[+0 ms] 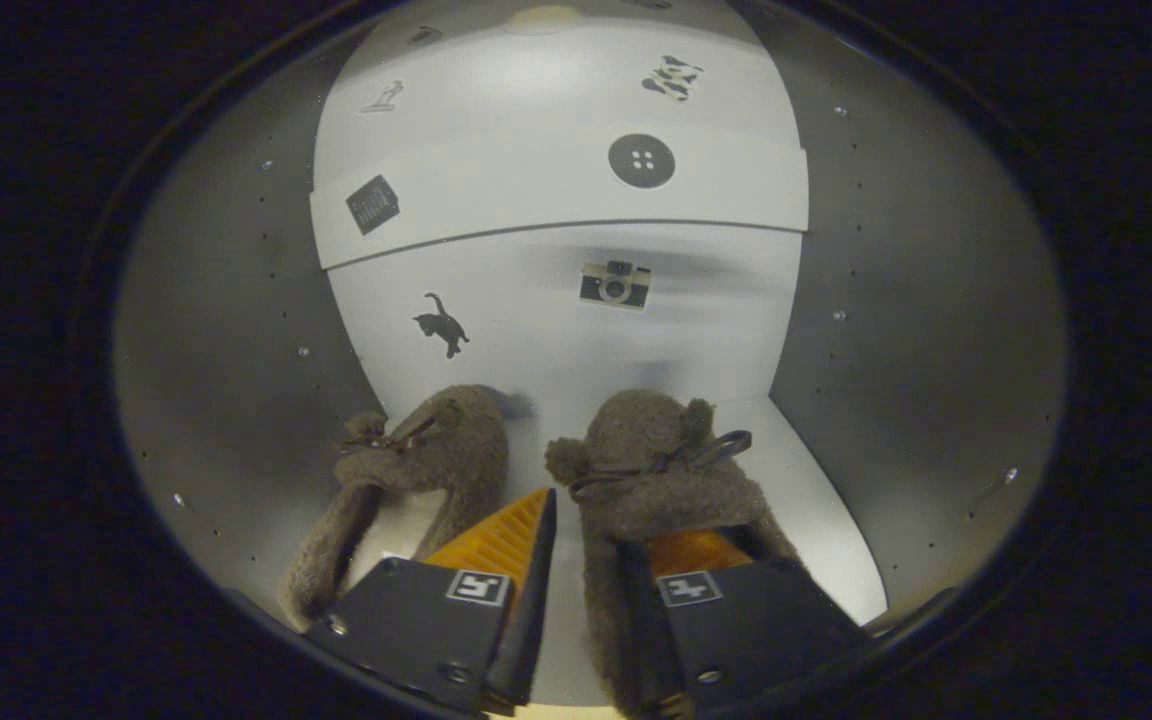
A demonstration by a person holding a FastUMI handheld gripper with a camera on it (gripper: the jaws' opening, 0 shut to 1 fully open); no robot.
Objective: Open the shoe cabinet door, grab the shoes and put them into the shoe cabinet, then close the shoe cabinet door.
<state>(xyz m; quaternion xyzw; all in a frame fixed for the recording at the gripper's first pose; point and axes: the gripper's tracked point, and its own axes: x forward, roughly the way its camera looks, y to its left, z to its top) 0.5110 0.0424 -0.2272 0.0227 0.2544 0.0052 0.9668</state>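
Two slippers are already inside the shoe cabinet [236, 330], so by my reading the door is open and the loading is nearly done; what is left looks like letting go, backing out, and shutting the door. Grey side walls run off at nine and three o'clock, and the pale back panel [556, 300] rises toward twelve with little stickers on it: a cat [442, 325], a camera [616, 285], a button [641, 161].

On the shelf floor [816, 500], the left slipper [406, 480] sits at about ten o'clock from the fingers, free of them, its pale lining showing. The right slipper [651, 470] lies at about one o'clock, bow on top, and reaches back down between the fingers.

Now the gripper [591, 560]: it points straight into the cabinet, roughly level, fingers spread. One finger sits inside that slipper's opening while the other stands clear with a gap to the fuzzy side wall. So it is apart, not clamped, and I'd call this the release.
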